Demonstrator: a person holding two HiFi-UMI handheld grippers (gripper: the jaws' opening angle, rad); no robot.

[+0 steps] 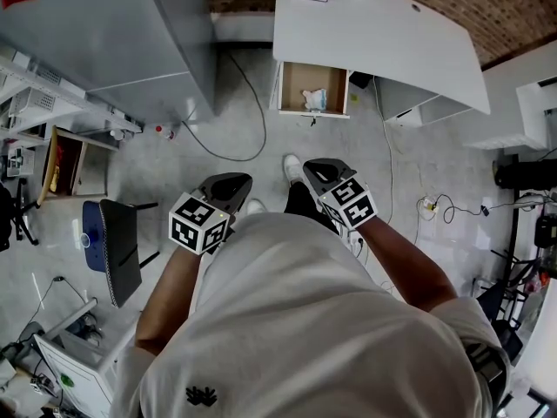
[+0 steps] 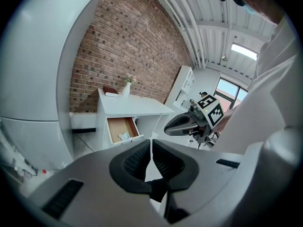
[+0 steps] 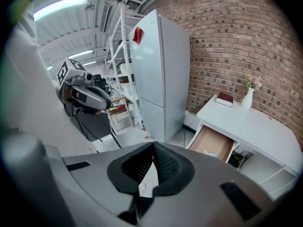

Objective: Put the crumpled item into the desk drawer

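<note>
Crumpled item [image 1: 315,99] lies in open drawer [image 1: 293,80], details too small.

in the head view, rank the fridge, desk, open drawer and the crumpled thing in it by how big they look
1. fridge and desk: look about alike, and the fridge top is nearer the camera, so unranked
2. drawer
3. crumpled item
</note>
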